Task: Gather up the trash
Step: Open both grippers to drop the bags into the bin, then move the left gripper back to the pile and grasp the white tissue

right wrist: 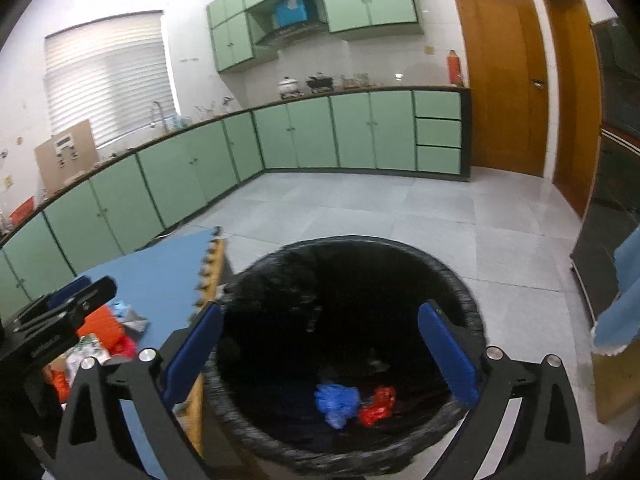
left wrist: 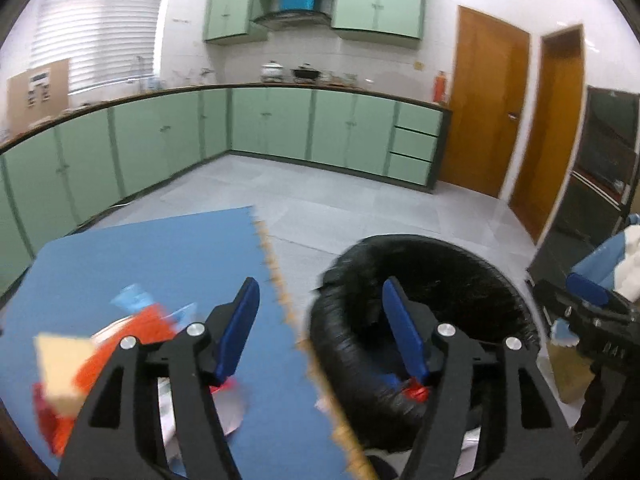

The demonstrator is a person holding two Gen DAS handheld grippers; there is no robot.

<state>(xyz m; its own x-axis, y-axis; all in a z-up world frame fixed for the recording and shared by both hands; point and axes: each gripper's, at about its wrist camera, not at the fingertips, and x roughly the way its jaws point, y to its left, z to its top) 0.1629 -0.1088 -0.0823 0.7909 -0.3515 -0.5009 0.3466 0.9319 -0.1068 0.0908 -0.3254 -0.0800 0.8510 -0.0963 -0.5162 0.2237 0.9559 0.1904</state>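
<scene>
A round bin with a black liner stands on the floor beside a blue foam mat. At its bottom lie a crumpled blue piece and a crumpled red piece. My right gripper hangs open over the bin mouth with nothing between its fingers. My left gripper is open and empty too, straddling the mat's edge and the bin's left rim. A heap of trash lies on the mat at lower left: an orange wrapper, beige paper and white scraps.
Green base cabinets line the far walls, with two wooden doors to the right. A dark glass-fronted cabinet and a blue and white cloth stand close on the right. Grey floor tiles stretch beyond the bin.
</scene>
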